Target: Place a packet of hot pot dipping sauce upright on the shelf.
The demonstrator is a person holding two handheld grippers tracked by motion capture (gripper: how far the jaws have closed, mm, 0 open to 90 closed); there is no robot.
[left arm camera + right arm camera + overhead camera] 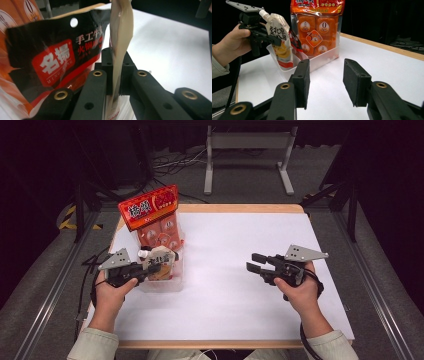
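My left gripper (156, 266) pinches the beige spouted pouch (161, 261) edge-on, held upright in the clear bin (165, 285) at nine o'clock on the table (240, 285); the orange snack bag (155, 217) stands behind it; my right gripper (254, 262), at three o'clock, gapes wide, holding nothing

A white-topped table (240, 285) with a wooden edge stands on grey floor, a metal stand's white legs (247, 155) and loose cables (170, 162) behind it.
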